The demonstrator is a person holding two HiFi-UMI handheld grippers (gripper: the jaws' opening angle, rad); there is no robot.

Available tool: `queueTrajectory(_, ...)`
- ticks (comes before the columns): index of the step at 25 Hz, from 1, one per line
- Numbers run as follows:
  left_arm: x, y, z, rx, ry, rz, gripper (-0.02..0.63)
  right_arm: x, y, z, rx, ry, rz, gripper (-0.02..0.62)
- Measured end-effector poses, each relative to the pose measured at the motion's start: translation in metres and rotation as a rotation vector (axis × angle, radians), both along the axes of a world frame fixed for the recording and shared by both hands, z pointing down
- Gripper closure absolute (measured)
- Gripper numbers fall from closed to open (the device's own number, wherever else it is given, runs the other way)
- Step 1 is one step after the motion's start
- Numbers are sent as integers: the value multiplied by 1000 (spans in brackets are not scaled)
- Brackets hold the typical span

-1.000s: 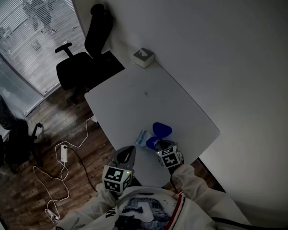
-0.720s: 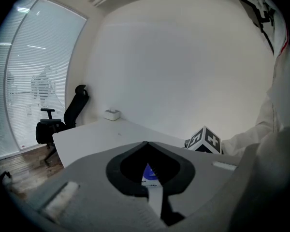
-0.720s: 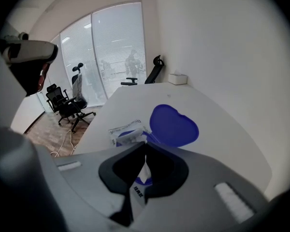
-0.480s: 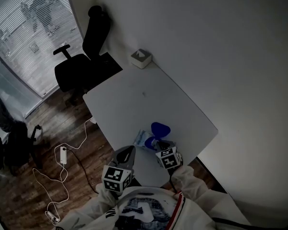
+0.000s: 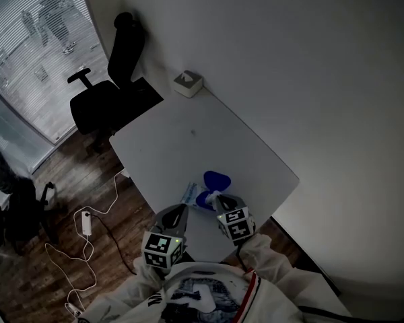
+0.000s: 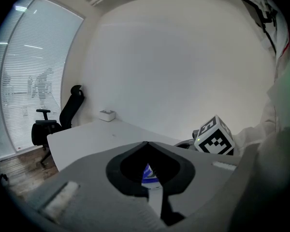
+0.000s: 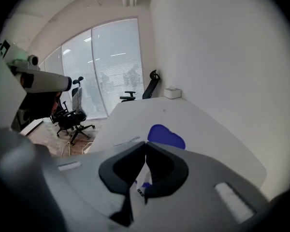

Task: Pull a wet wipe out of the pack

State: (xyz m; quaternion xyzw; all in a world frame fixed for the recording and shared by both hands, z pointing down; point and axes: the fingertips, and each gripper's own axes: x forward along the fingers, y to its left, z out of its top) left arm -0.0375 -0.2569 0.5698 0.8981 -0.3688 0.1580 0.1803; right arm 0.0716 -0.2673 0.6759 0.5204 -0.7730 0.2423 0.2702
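Head view: a smooth white table point(image 5: 188, 133) with rounded corners stands against a plain pale wall. At its near end lies a soft, flat pack point(image 5: 190, 194), pale with blue print, and a rounded glossy blue flap point(image 5: 217, 179) lies open just beyond it. The left gripper point(image 5: 183, 209) and right gripper point(image 5: 214, 196), both of grey moulded plastic with a checkered cube on top, meet at the pack from either side.

Right gripper view: its dark, curved jaws are pinched together at the tips on a thin white wipe point(image 7: 145, 175), which hangs as a narrow limp strip down to the pack.

Left gripper view: its jaws are closed, tips touching, and the pack's blue and white print shows through the rounded gap behind them. Whether they pinch the pack cannot be told.

At the table's far corner sits a small white box point(image 5: 188, 83). A black office chair point(image 5: 101, 96) stands on the dark wooden floor point(image 5: 67, 200), where a white cable point(image 5: 87, 224) trails.
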Motion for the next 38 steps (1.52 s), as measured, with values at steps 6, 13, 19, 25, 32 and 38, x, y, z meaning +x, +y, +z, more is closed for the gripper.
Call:
queueTrajectory(6,15,-3,-6,19,1,16,601,16,1,-34,112,-34,38,586)
queueTrajectory(13,25,0,-24,70,6,12,601,29,18,-99,270,-121,87,586)
queueTrajectory(19,28,3,-35,124,-4,-2,601,42,34,-146,391,-145,128,586)
queueTrajectory(25,32,7,-54,175,3,-8,601,58,52,-179,472,-135,168,588)
queueTrajectory(32,33,18,-75,226,22,6,601,70,71,-188,497,-129,217,586)
queueTrajectory(38,13,42,-79,222,33,13,601,54,94,-193,496,-121,248,586)
